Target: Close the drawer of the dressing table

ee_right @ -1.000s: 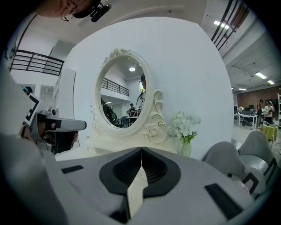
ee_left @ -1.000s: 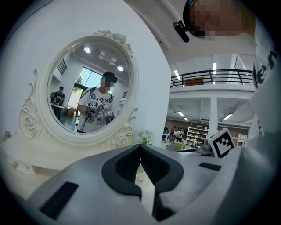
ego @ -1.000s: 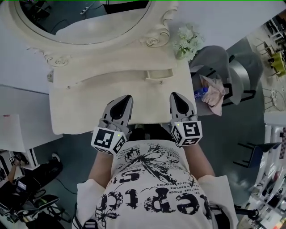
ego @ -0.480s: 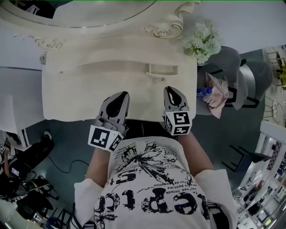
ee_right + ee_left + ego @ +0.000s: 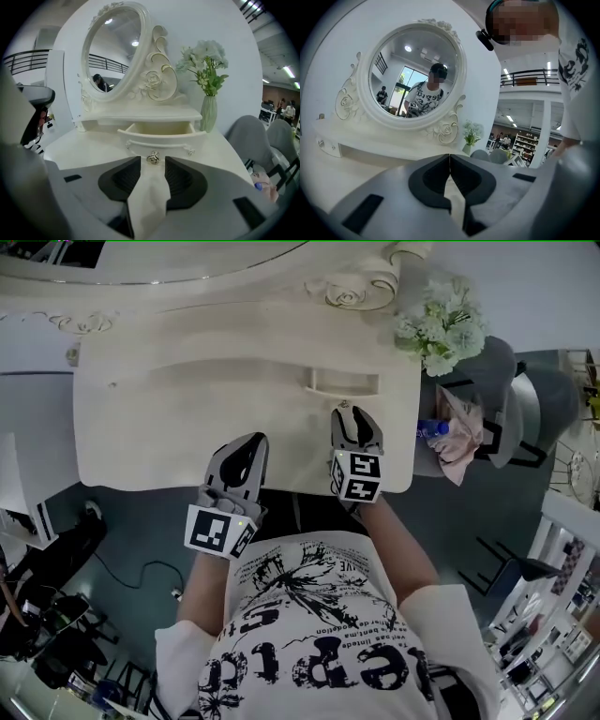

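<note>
jaws of the right gripper (image 5: pixel 153 165) have just been opening, gaping empty toward the round silver knob (image 5: pixel 153 158) of the pulled-out cream drawer (image 5: pixel 161 136), probably readying its closing; left gripper (image 5: pixel 450 161) clenched.

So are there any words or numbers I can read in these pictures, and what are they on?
T-shirt: big fancy letters, creased and cut off; not readable for sure.
Marker cubes: black-and-white patterns, no words.
Bottle: label too small to read.
Nothing else shows any text.

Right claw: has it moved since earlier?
Yes: the right claw went forward toward the drawer; its jaws have just opened, the knob ahead, not between.
</note>
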Tool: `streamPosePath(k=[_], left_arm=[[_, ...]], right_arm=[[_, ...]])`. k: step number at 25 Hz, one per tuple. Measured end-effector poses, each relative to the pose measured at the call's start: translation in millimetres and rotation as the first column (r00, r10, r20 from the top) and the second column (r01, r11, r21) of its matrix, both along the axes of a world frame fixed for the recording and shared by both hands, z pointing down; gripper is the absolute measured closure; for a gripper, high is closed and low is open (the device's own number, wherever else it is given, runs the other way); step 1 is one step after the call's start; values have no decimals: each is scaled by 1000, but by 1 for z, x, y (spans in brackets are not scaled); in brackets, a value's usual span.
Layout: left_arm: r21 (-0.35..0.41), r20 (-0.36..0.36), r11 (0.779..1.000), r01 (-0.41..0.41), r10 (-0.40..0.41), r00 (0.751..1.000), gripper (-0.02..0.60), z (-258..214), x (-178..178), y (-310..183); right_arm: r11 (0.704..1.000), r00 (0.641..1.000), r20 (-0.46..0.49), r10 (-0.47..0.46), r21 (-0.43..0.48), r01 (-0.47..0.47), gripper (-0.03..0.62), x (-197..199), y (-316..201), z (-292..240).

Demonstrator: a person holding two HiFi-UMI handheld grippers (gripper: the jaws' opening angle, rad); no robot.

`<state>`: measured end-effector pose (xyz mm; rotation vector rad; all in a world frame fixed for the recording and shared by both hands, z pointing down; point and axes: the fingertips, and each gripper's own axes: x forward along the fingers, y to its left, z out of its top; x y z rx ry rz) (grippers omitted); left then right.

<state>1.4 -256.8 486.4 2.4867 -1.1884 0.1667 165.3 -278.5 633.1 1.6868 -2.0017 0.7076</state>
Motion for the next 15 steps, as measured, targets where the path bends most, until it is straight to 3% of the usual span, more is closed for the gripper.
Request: streamPosePath(k=[7,10,15], left_arm=[[5,10,1000,11,-11,1000,561,5,-4,-2],[2,6,1000,14,-14,1000,561,5,-4,0],[0,8,1000,11,-11,1000,561,5,-2,2]], right_arm=[[999,999,4,42,-9,-42,441,2,-10,9],[999,999,-10,41,-23,-41,480,2,-9,12],[999,1000,17,24,-40,-24,484,1,-10,12]])
